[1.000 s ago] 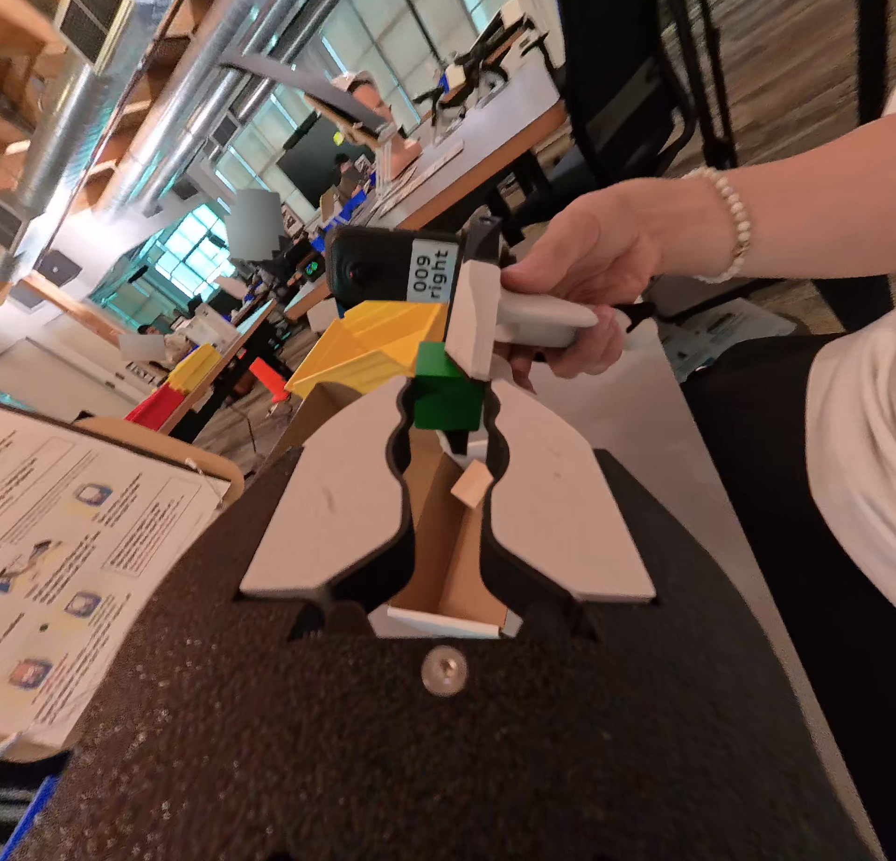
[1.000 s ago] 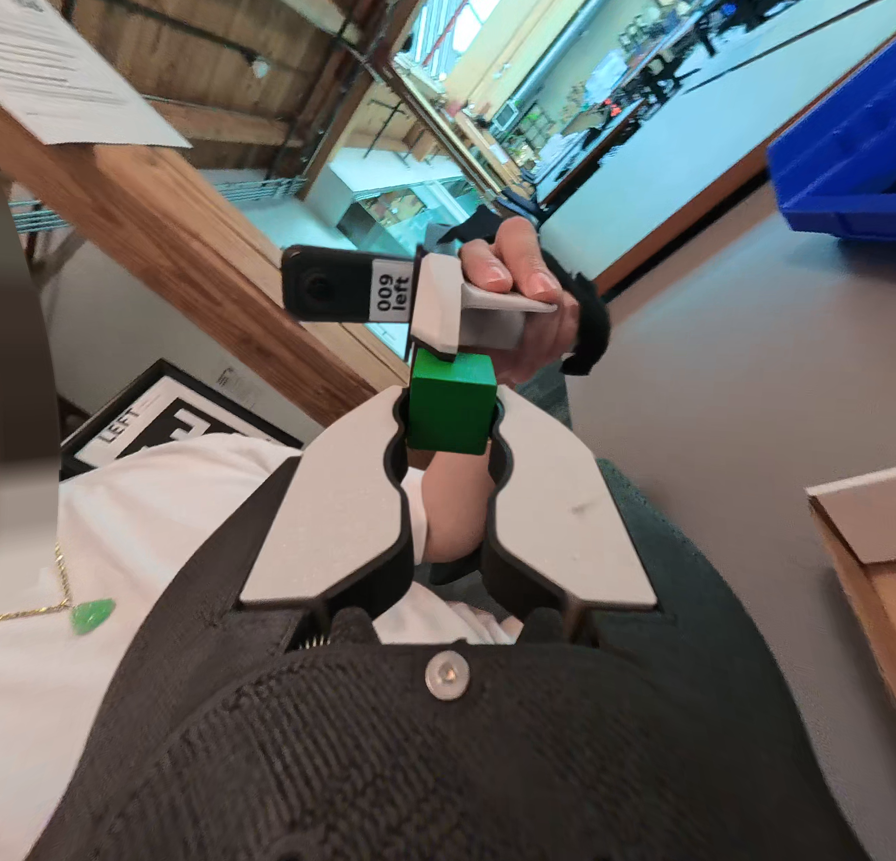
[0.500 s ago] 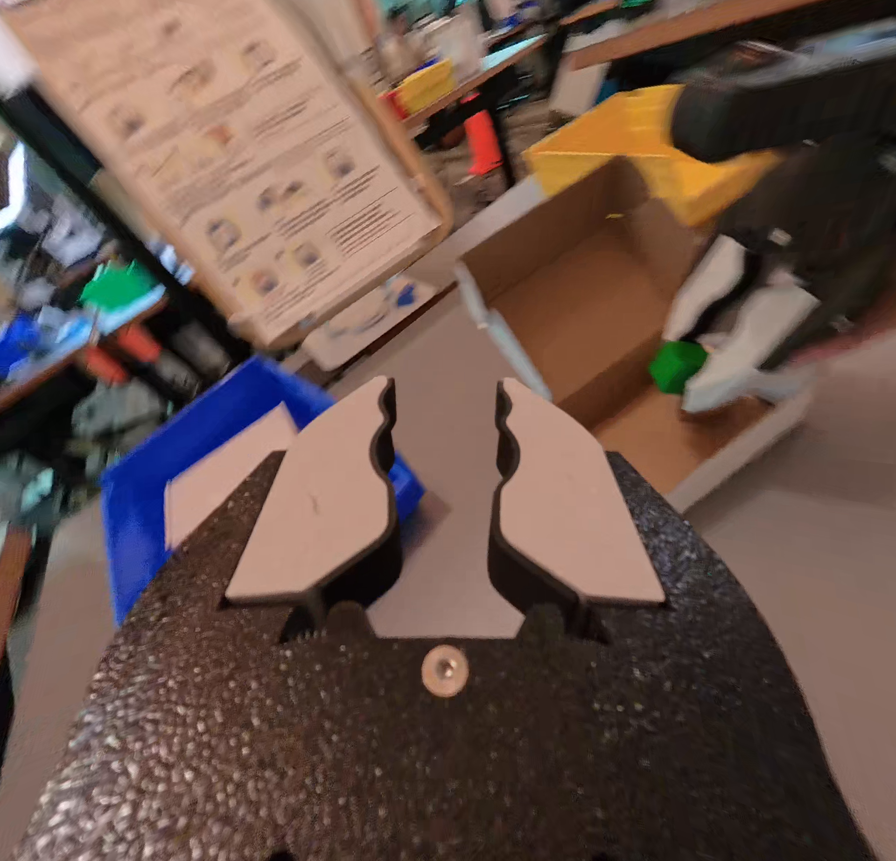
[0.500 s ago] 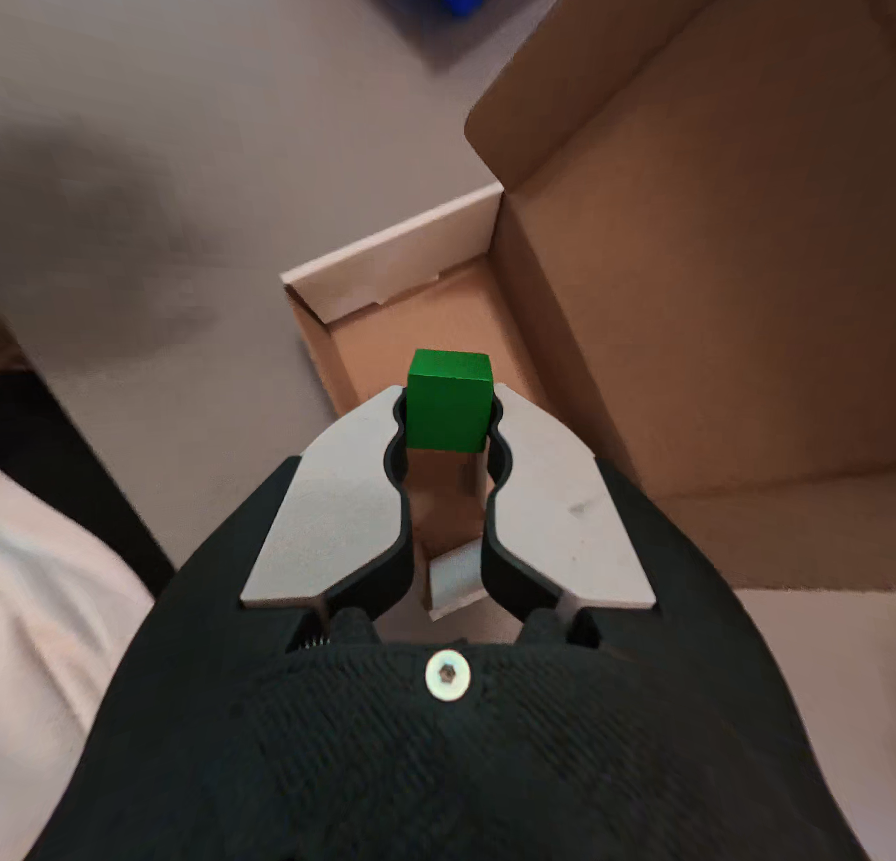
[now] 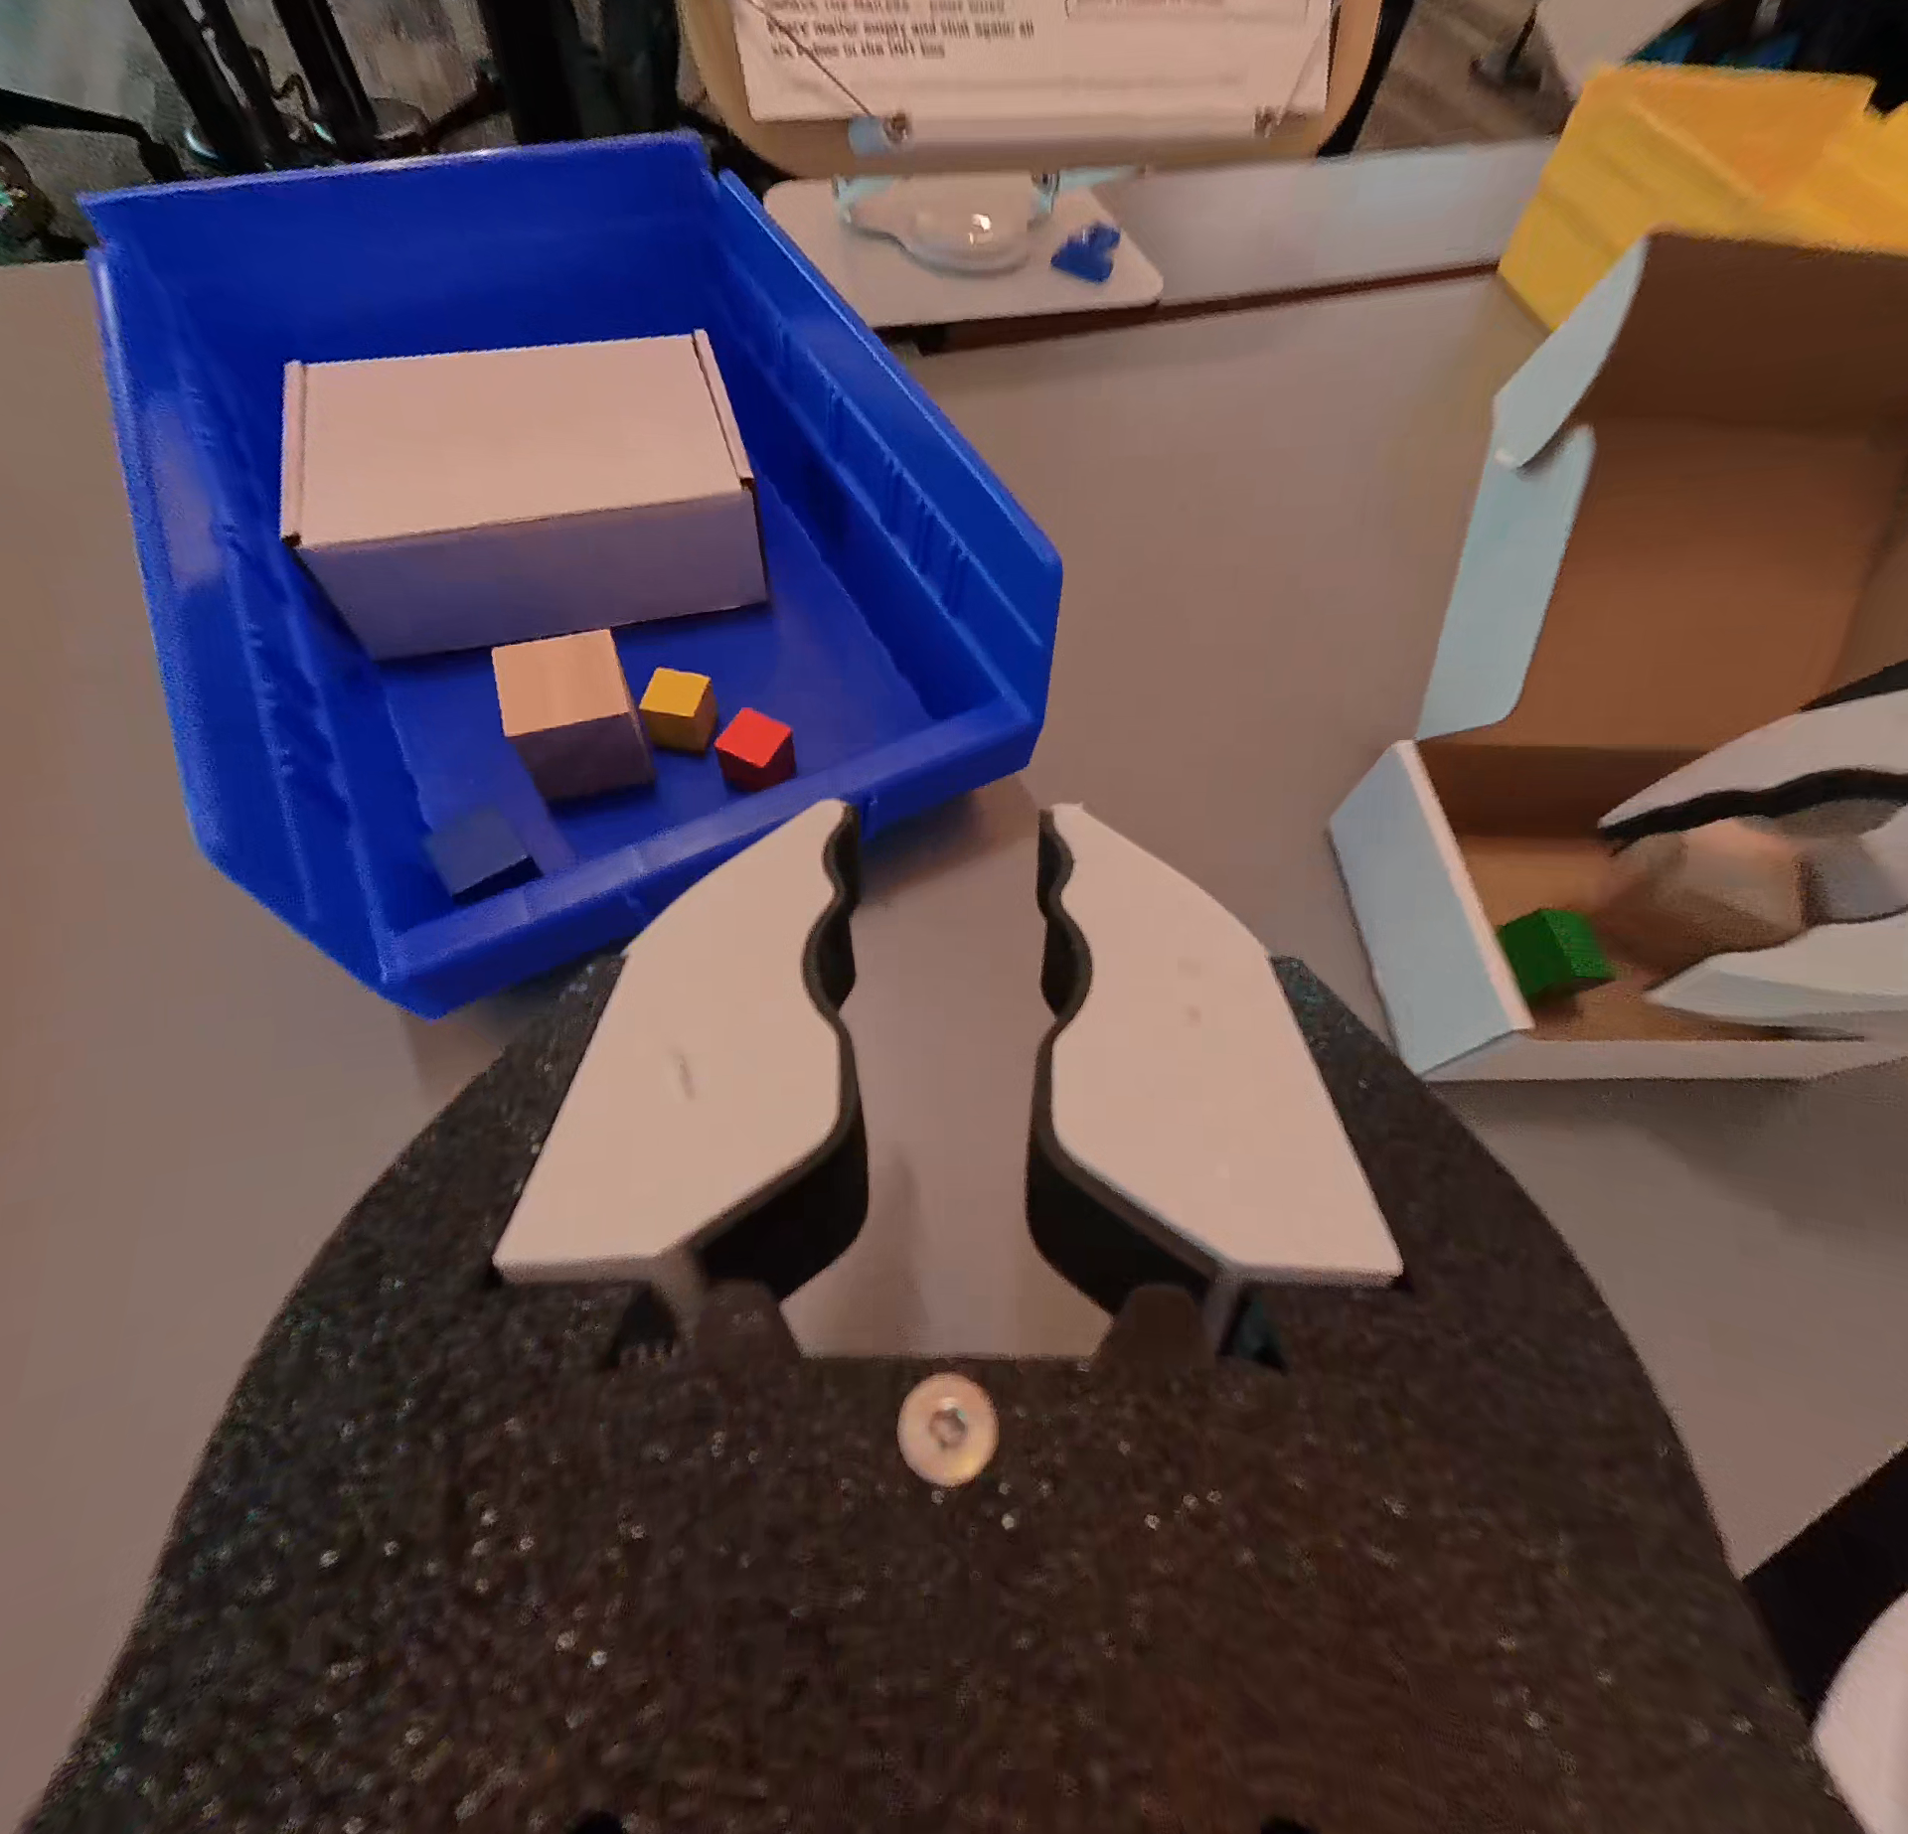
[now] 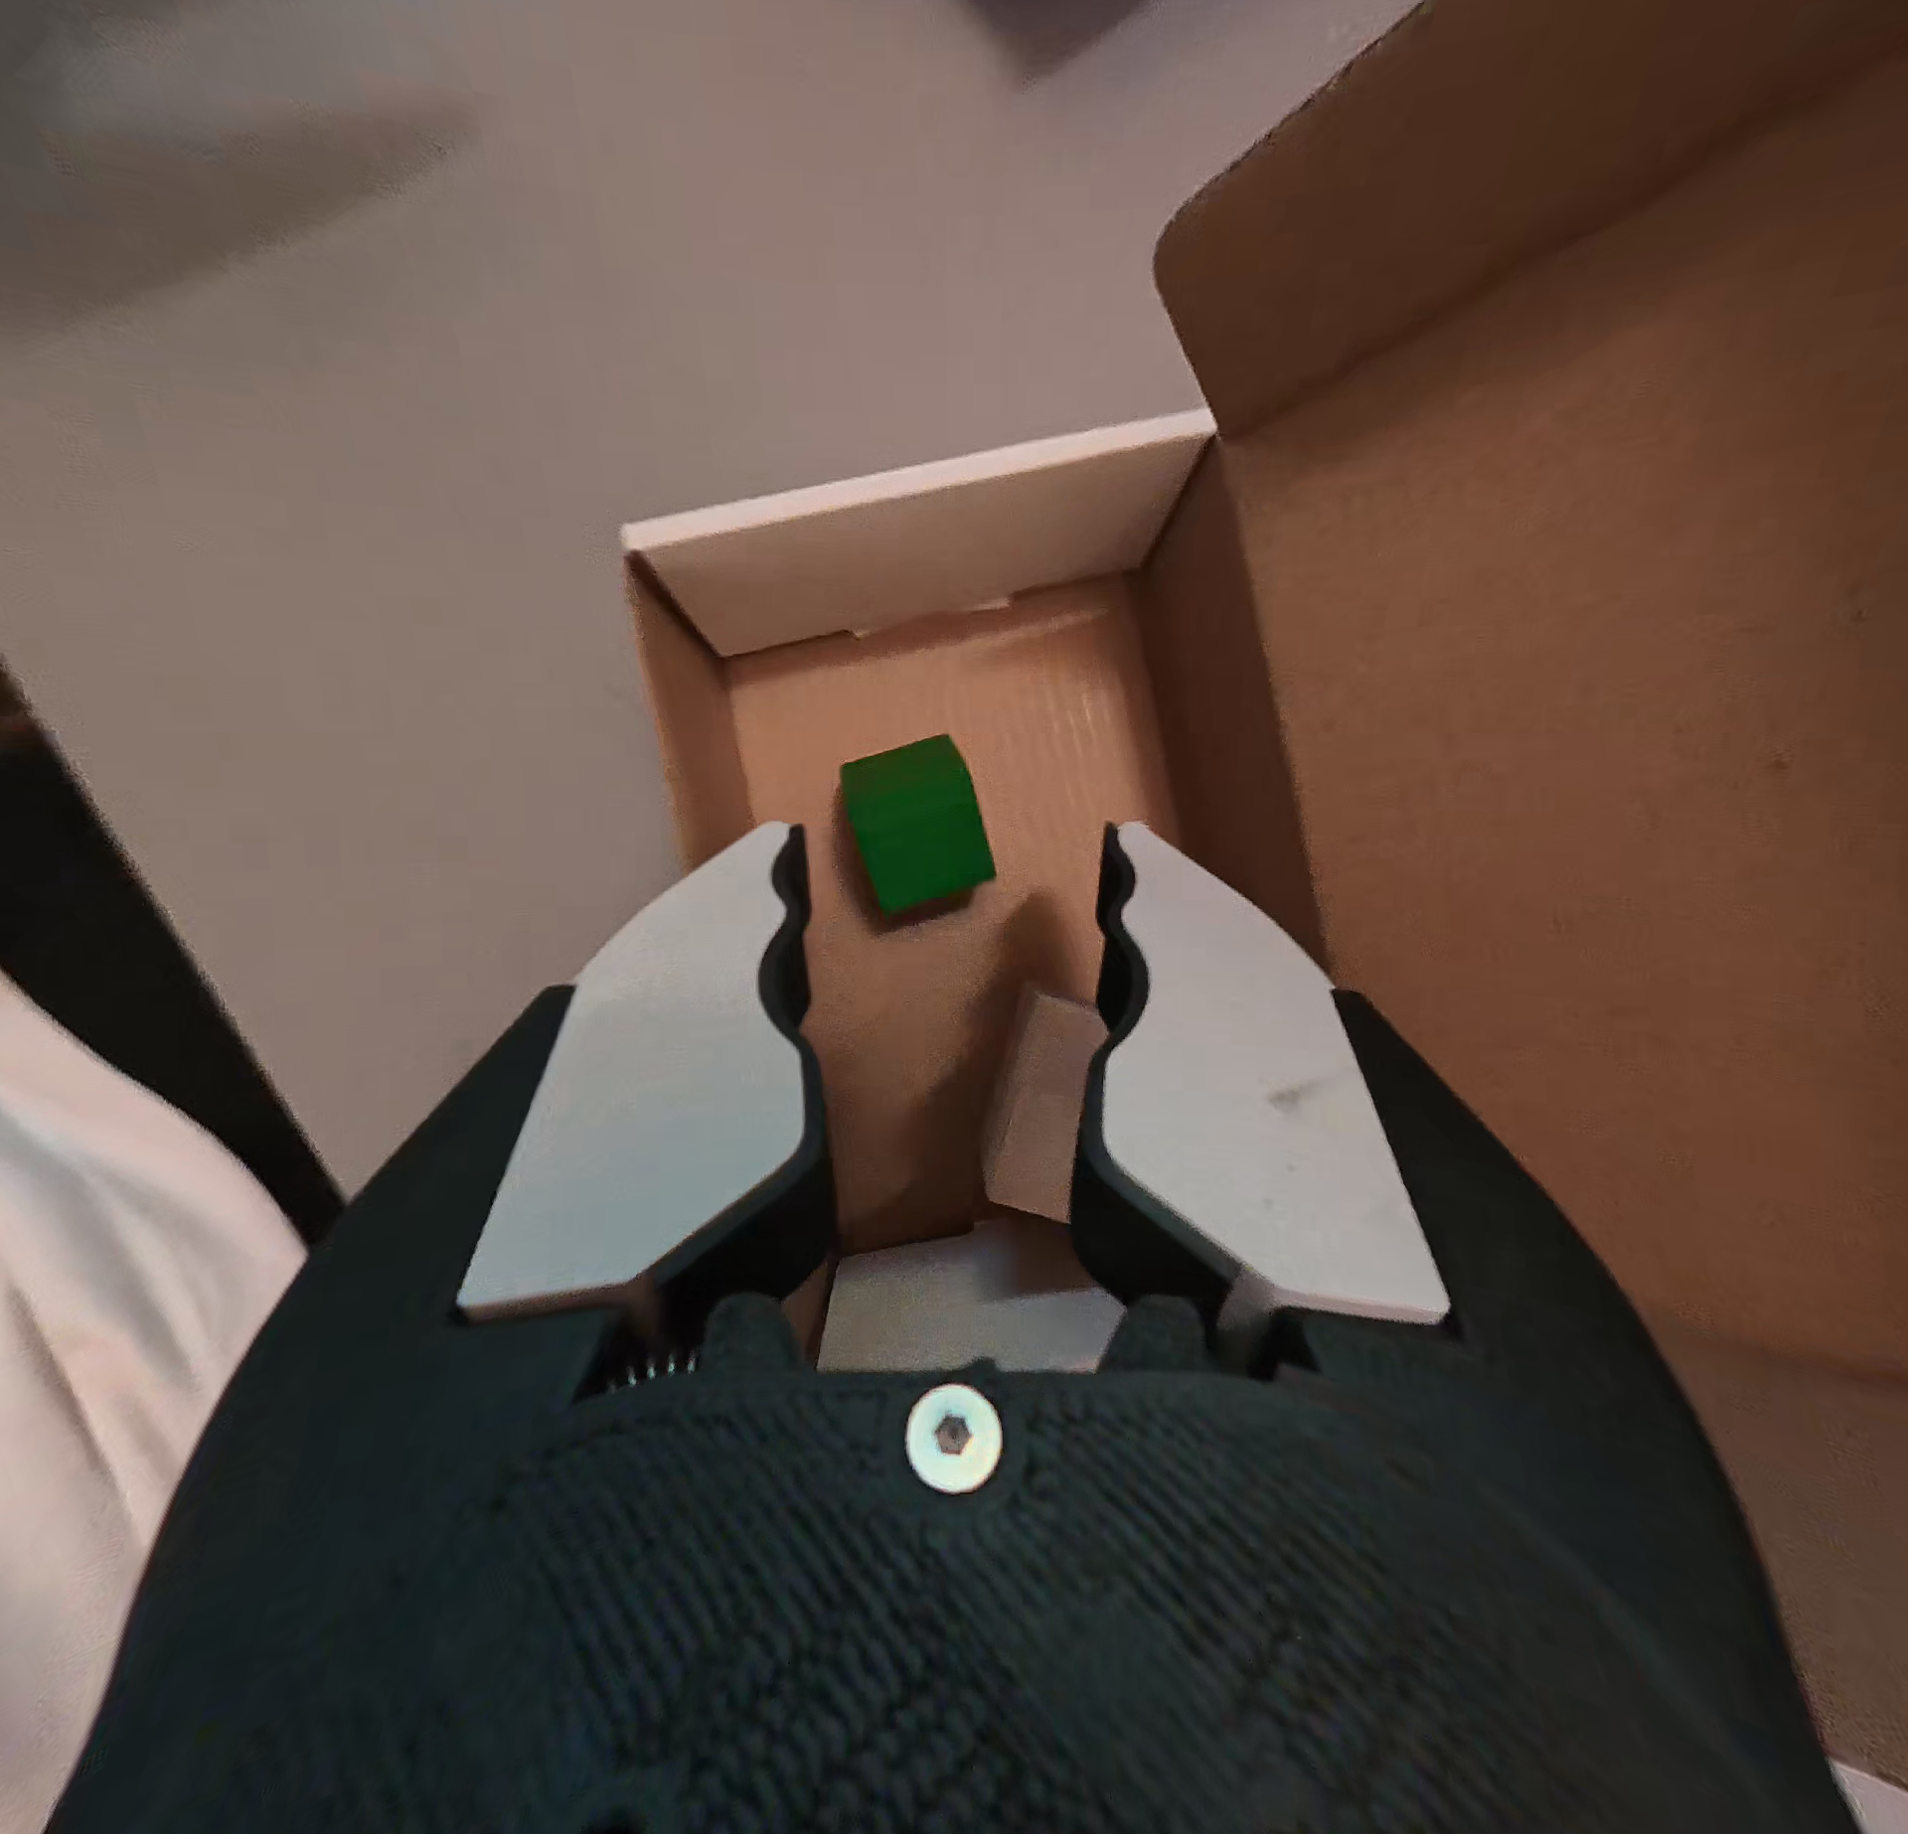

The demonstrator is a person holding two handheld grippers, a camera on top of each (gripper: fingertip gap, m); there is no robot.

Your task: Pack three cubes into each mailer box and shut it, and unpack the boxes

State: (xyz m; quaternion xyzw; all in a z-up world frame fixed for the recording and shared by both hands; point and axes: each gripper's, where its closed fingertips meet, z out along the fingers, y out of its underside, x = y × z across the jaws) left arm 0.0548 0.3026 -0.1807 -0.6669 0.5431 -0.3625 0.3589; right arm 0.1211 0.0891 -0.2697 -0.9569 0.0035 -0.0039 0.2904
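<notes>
Nearest in the right wrist view, the right gripper (image 6: 950,855) hangs over the open mailer box (image 6: 909,535) with its jaws spread wide and nothing between them. Just past the fingertips, a little toward the left finger, the green cube (image 6: 914,819) lies loose on the cardboard floor, turned slightly askew. A pale cube (image 6: 1038,1103) sits lower in the same box, half hidden by the right finger, so by my count two of three are in.

The left gripper (image 5: 945,825) is likewise parted and holds nothing; only bare grey table (image 5: 1187,546) shows between its fingers. Straight ahead and slightly to its left stands the blue bin (image 5: 909,505), tipped toward it, and this is the relation that matters: the loose cubes lie just beyond the bin's near lip, squarely on the left gripper's side and well away from the right one. Nearest the lip is a blue cube (image 5: 480,850), then a red cube (image 5: 756,747), a yellow cube (image 5: 678,708) and a larger pale block (image 5: 570,711). Behind them rests a closed white mailer box (image 5: 516,484).

I judge the left gripper better placed to fetch the third cube
</notes>
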